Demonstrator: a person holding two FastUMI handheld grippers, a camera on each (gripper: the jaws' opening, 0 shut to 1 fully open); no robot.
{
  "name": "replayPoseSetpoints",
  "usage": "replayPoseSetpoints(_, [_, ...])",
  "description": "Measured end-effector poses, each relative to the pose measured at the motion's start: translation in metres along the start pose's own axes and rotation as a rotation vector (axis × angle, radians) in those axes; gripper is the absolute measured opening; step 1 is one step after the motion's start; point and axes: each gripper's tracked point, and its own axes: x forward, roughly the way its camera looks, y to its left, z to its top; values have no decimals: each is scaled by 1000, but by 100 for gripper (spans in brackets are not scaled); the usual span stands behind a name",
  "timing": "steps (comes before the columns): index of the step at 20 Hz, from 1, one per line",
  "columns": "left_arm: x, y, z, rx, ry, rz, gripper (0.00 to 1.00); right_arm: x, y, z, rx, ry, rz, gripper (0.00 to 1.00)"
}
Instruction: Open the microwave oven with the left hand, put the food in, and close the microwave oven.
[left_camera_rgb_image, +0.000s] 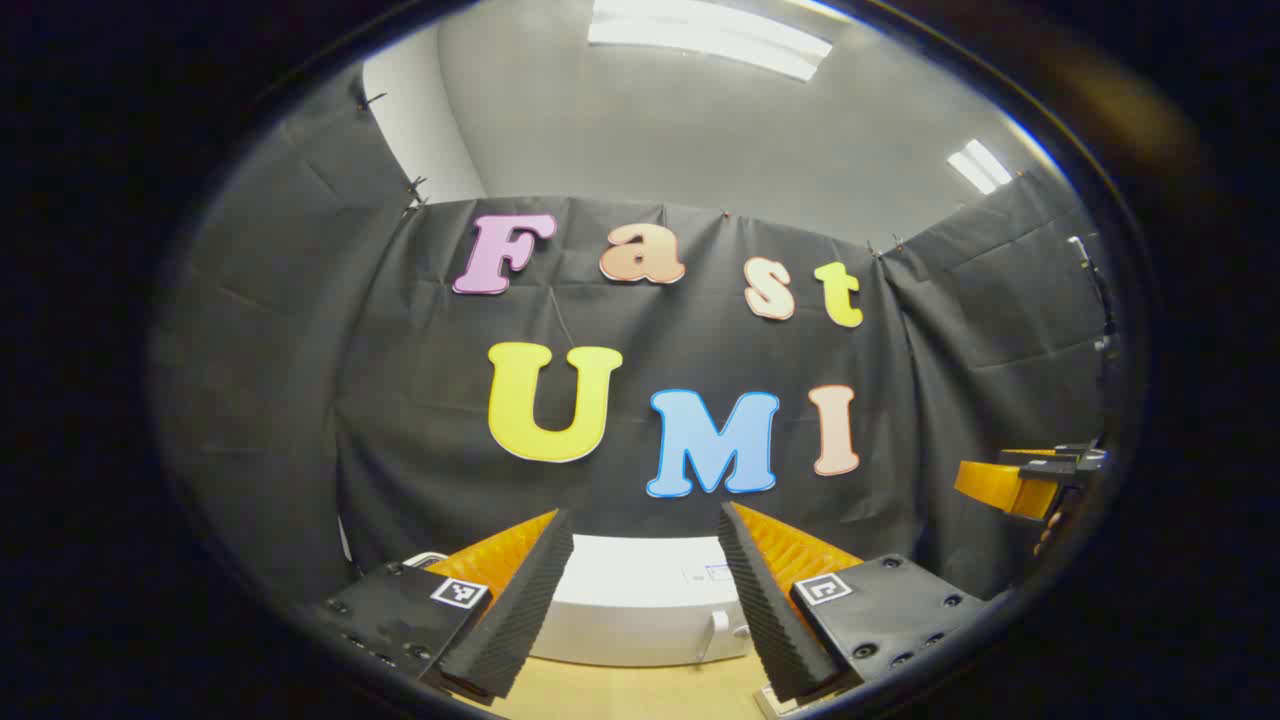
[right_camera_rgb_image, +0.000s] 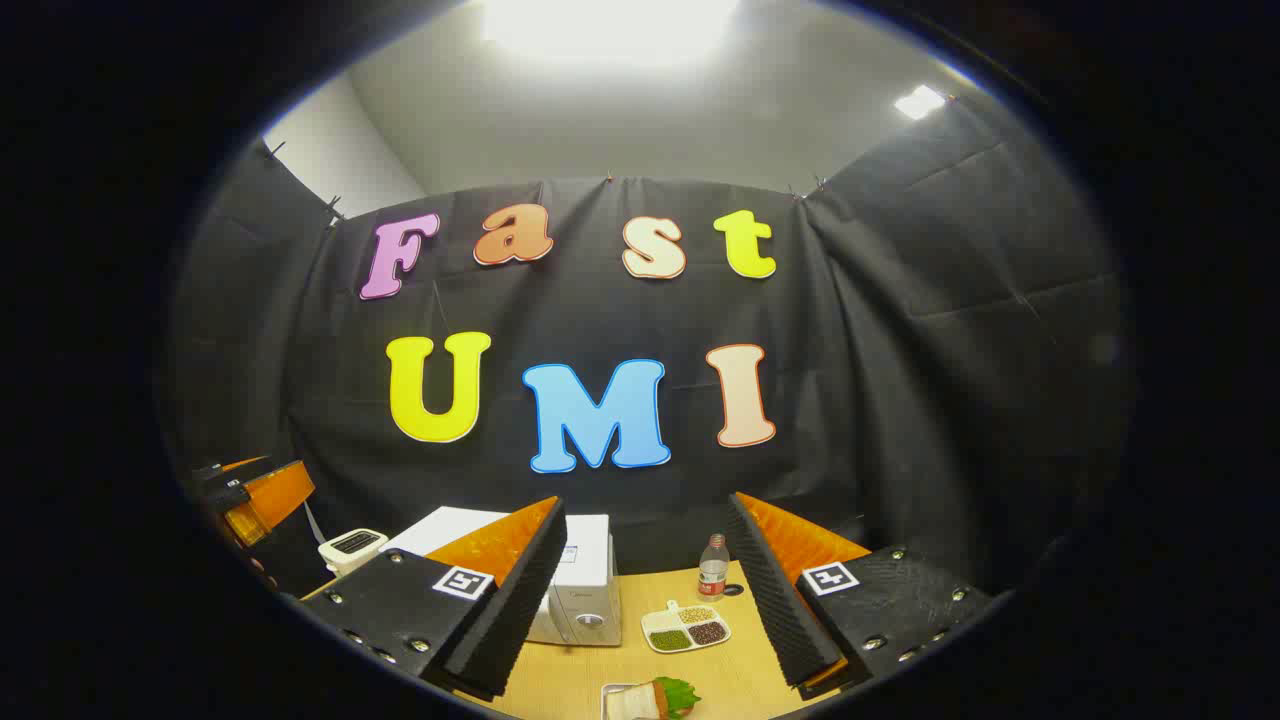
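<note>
So your left gripper (left_camera_rgb_image: 645, 600) is spread wide with nothing between the fingers, held up over the table (left_camera_rgb_image: 620, 695) and aimed at the booth wall. Right past its tips, at about 6 o'clock in the left gripper view, sits the microwave (left_camera_rgb_image: 640, 610), white, seen from above, door looking closed with its handle (left_camera_rgb_image: 712, 632) on the front. Out at 3 o'clock in that view you can catch your other gripper (left_camera_rgb_image: 1020, 480) with a bit of the hand holding it.

Your right gripper (right_camera_rgb_image: 650, 600) is released too, jaws well apart and gripping nothing. In the right gripper view the microwave (right_camera_rgb_image: 575, 585) is between the fingers, closer to the left one, around 6 to 7 o'clock, front panel with a round knob facing the camera. Just beside it toward 5 o'clock is a small divided tray (right_camera_rgb_image: 686, 628) with three kinds of beans or grains. Behind the tray stands a bottle (right_camera_rgb_image: 712, 568) with a red label, upright. The food (right_camera_rgb_image: 655, 698) is at the very bottom, 6 o'clock: something wrapped with a green leaf on a white dish, partly cut off so I can't tell exactly what it is. Over at 8 o'clock there's a toaster (right_camera_rgb_image: 350, 548), and past it the left gripper (right_camera_rgb_image: 250, 490) at 9 o'clock.
</note>
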Motion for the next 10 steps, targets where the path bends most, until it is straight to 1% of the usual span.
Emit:
replayPoseSetpoints(7, [8,-14,-4,21,7,9,95,12,-10,-6,5,11,12,96])
replayPoseSetpoints(10, [11,-20,-9,26,14,8,96,16,-14,-9,-2,16,18,96])
